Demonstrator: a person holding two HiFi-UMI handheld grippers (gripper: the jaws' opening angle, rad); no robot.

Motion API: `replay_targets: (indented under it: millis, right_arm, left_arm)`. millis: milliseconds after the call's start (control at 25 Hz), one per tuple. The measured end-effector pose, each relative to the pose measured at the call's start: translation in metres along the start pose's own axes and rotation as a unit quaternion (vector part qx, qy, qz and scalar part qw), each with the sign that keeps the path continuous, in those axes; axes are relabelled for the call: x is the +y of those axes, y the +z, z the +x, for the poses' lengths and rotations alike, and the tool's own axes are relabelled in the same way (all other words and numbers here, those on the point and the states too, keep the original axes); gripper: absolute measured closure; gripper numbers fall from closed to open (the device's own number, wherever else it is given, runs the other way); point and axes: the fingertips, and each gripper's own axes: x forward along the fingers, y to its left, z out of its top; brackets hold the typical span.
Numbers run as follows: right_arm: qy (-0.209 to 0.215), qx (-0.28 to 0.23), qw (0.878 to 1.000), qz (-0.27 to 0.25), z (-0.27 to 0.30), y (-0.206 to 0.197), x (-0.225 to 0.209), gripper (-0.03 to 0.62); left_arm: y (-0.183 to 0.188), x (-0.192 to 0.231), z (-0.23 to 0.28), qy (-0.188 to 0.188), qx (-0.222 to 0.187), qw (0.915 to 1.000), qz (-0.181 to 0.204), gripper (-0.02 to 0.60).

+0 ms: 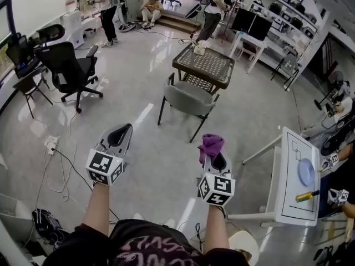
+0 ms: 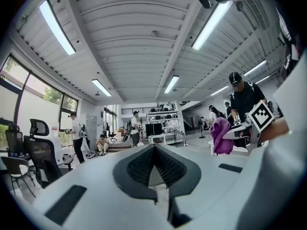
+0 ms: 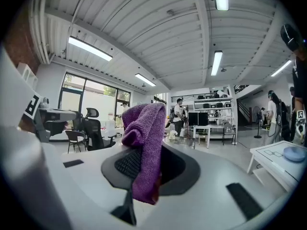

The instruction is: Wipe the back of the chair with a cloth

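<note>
A grey chair (image 1: 188, 100) with dark legs stands ahead in the head view, its curved back toward me, in front of a dark lattice table (image 1: 205, 65). My right gripper (image 1: 215, 158) is shut on a purple cloth (image 1: 211, 146), which stands up out of the jaws; in the right gripper view the purple cloth (image 3: 145, 145) drapes down over them. My left gripper (image 1: 120, 139) is held level at the left, shut and empty; in the left gripper view the left gripper (image 2: 154, 169) has its jaws pressed together. Both grippers are well short of the chair.
A white side table (image 1: 293, 176) at the right carries a blue plate (image 1: 306, 172) and a yellow-handled screwdriver (image 1: 307, 195). A black office chair (image 1: 69, 71) stands at the left. Cables and a power strip (image 1: 51, 145) lie on the floor. Several people are at the far end.
</note>
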Motion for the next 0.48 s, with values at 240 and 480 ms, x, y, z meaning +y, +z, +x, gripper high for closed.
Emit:
replay_targets:
  millis: [240, 480]
  right_arm:
    - [-0.001, -0.004, 1.0, -0.002, 0.006, 0.005, 0.016, 0.502]
    - [-0.012, -0.005, 1.0, -0.008, 0.006, 0.002, 0.039, 0.502]
  left_arm:
    - [-0.003, 0.016, -0.005, -0.004, -0.001, 1.0, 0.005, 0.572]
    - [-0.011, 0.032, -0.013, -0.02, 0.001, 0.9998, 0.005, 0.572]
